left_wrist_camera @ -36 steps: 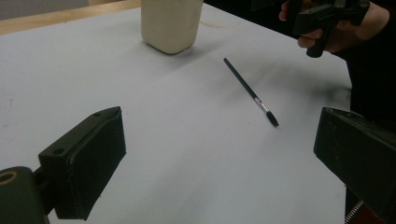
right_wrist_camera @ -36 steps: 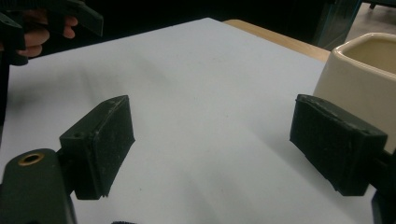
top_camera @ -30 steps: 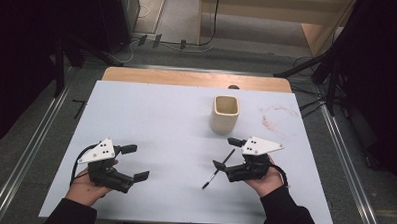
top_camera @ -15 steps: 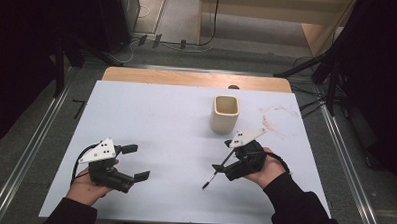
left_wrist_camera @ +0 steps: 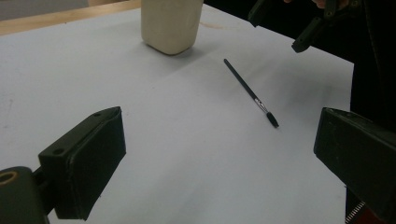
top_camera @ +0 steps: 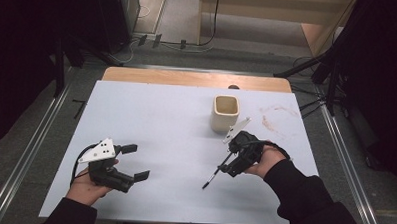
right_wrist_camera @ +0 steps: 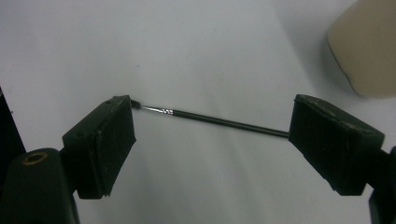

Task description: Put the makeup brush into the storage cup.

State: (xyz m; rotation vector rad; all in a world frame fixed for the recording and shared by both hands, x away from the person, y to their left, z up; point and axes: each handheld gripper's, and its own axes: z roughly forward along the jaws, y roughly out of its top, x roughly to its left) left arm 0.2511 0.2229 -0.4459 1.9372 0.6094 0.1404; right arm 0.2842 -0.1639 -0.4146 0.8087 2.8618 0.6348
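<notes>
While hovering over thin black brush (top_camera: pixel 216 171) lying flat on white table (top_camera: pixel 166 121): right gripper (top_camera: pixel 233 166) spread wide, nothing gripped. Brush near cream cup (top_camera: pixel 225 113). Left gripper (top_camera: pixel 134 162) wide apart, empty.

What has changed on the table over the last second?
The right gripper swung round to point at the near edge, its open jaws now straddling the thin brush without gripping it. The brush, the cup and the open left gripper stayed put.
</notes>
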